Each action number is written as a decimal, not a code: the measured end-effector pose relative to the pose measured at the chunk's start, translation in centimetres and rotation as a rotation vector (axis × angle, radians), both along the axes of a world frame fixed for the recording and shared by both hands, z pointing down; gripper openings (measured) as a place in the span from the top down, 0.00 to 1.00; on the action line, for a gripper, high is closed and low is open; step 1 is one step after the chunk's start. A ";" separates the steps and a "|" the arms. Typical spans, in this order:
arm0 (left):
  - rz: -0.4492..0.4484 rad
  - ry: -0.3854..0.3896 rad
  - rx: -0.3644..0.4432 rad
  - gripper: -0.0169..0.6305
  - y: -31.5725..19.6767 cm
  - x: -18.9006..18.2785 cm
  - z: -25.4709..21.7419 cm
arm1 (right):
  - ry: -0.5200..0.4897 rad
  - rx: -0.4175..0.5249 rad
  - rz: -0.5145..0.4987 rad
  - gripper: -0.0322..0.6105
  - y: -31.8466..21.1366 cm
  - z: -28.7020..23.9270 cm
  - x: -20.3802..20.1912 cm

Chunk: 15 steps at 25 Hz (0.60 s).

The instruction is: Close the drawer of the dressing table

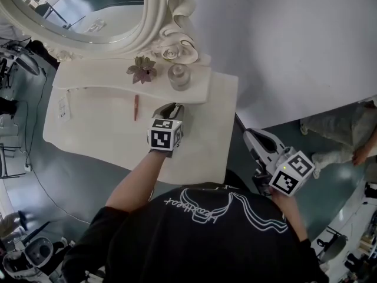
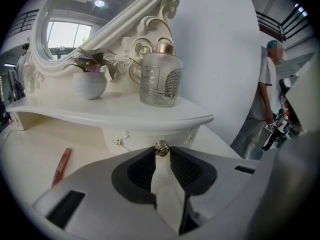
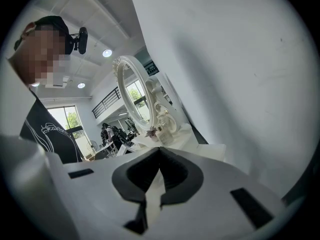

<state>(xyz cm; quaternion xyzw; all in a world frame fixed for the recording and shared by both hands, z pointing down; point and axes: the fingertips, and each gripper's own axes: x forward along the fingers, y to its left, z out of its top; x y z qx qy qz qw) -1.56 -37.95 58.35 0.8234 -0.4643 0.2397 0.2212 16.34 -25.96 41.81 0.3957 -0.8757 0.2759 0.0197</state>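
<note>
The white dressing table [image 1: 106, 137] has a raised shelf [image 1: 106, 81] with a small drawer [image 2: 150, 135] under its front edge. The drawer front sits close under the shelf, about flush. My left gripper [image 1: 171, 107] reaches over the tabletop to that drawer. In the left gripper view its jaw tips [image 2: 161, 148] pinch the drawer's small metal knob [image 2: 161, 145]. My right gripper [image 1: 248, 135] hangs off the table's right side, beside the person's body. Its jaws [image 3: 159, 149] meet at the tips with nothing between them.
A glass perfume bottle [image 1: 178, 76] and a small potted plant [image 1: 142, 70] stand on the shelf, below the oval mirror [image 1: 88, 10]. A red stick [image 1: 136, 107] and a card [image 1: 63, 108] lie on the tabletop. A white wall panel [image 1: 283, 40] and a bystander [image 2: 267, 84] are at the right.
</note>
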 end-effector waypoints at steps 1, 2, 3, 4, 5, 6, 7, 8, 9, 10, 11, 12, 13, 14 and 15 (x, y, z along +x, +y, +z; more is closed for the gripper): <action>-0.001 -0.001 -0.001 0.83 0.0 0.0 0.0 | 0.000 -0.001 0.000 0.94 0.0 0.0 0.0; -0.001 -0.001 -0.002 0.83 0.0 0.0 0.0 | -0.001 -0.001 0.000 0.94 0.0 0.0 0.0; -0.002 -0.001 -0.001 0.83 0.0 0.0 0.0 | -0.001 -0.002 -0.001 0.94 0.0 0.0 0.0; -0.003 -0.001 -0.001 0.83 0.0 0.0 0.1 | 0.000 -0.003 -0.001 0.94 0.0 0.0 0.0; -0.004 0.000 0.001 0.83 0.0 0.0 0.1 | 0.000 -0.003 -0.001 0.94 -0.1 0.1 0.0; -0.005 0.001 0.005 0.83 -0.1 0.0 0.1 | 0.001 -0.002 -0.002 0.94 -0.1 0.1 0.0; -0.005 0.000 0.010 0.83 -0.1 0.0 0.1 | 0.001 -0.002 -0.004 0.94 -0.1 0.1 -0.1; -0.003 -0.001 0.016 0.83 -0.1 0.1 0.1 | 0.001 -0.002 -0.006 0.94 -0.1 0.1 -0.2; 0.002 0.000 0.021 0.83 -0.1 0.2 0.1 | 0.001 -0.003 -0.009 0.94 0.0 0.1 -0.3; 0.010 0.002 0.025 0.83 -0.1 0.3 0.0 | 0.001 -0.003 -0.011 0.94 0.1 0.0 -0.4; 0.017 0.006 0.026 0.82 -0.1 0.4 -0.1 | 0.001 -0.004 -0.013 0.94 0.2 0.0 -0.5; 0.024 0.007 0.028 0.82 -0.1 0.4 -0.2 | 0.001 -0.005 -0.015 0.94 0.3 0.0 -0.6; 0.028 0.005 0.032 0.81 0.0 0.4 -0.3 | 0.002 -0.006 -0.017 0.94 0.4 0.0 -0.8; 0.033 0.002 0.037 0.79 0.1 0.4 -0.5 | 0.003 -0.006 -0.019 0.94 0.6 0.0 -0.9; 0.039 -0.001 0.041 0.75 0.3 0.3 -0.7 | 0.006 -0.006 -0.023 0.94 0.8 0.0 -1.1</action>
